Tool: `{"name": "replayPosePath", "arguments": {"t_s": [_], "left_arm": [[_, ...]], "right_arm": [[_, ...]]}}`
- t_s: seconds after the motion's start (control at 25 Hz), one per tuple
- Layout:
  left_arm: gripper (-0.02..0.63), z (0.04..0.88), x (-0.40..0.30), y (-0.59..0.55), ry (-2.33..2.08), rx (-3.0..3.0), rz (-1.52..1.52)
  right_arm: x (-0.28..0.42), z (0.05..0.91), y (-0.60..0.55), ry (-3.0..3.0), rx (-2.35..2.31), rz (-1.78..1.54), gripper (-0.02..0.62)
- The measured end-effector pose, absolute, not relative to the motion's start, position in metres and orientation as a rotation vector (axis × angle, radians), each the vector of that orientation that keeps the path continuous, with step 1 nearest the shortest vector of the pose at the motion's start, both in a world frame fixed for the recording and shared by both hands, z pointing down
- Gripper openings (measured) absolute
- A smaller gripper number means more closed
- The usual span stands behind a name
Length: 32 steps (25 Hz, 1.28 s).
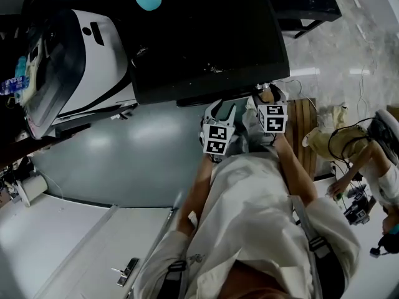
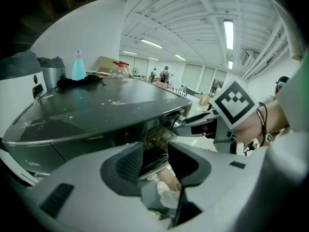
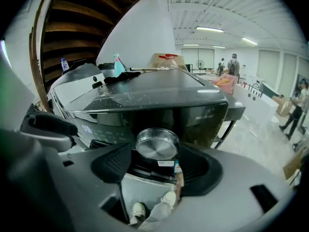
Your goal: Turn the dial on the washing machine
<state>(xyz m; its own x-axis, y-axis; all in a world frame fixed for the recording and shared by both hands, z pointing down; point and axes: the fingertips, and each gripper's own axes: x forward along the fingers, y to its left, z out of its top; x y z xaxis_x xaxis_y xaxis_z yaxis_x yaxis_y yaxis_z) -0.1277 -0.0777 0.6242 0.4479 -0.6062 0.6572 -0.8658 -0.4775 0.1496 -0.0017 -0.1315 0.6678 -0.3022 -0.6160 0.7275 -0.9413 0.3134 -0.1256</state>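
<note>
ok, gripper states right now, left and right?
Left gripper: open, empty.
Right gripper: open, jaws either side of the dial, not gripping.

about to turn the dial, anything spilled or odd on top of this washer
White specks are scattered over the washer's dark lid, like spilled powder or dust. A dark cloth lies bunched at its far end beside a blue bottle. The dial looks undamaged.

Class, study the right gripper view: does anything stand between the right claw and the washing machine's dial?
Nothing visible does. The dial sits straight ahead of the right claw, in the gap between its open jaws, with no object in front of it.
</note>
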Motion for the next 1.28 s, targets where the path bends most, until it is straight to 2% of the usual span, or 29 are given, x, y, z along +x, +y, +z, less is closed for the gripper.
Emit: {"name": "replayPosePath", "arguments": {"t_s": [0.28,1.28], "left_arm": [[0.169,0.6242,-0.1282,-0.0748,-1.227,2.235,0.738],[0.169,0.6278,-0.1269,-0.0685,-1.228,2.251,0.754]], "right_arm": [[0.0022,0.6727,-0.1331,-2.008,1.412,0.817,0.276],[0.0052,0.6758,-0.1334,-2.219,1.466,1.355,0.275]]}}
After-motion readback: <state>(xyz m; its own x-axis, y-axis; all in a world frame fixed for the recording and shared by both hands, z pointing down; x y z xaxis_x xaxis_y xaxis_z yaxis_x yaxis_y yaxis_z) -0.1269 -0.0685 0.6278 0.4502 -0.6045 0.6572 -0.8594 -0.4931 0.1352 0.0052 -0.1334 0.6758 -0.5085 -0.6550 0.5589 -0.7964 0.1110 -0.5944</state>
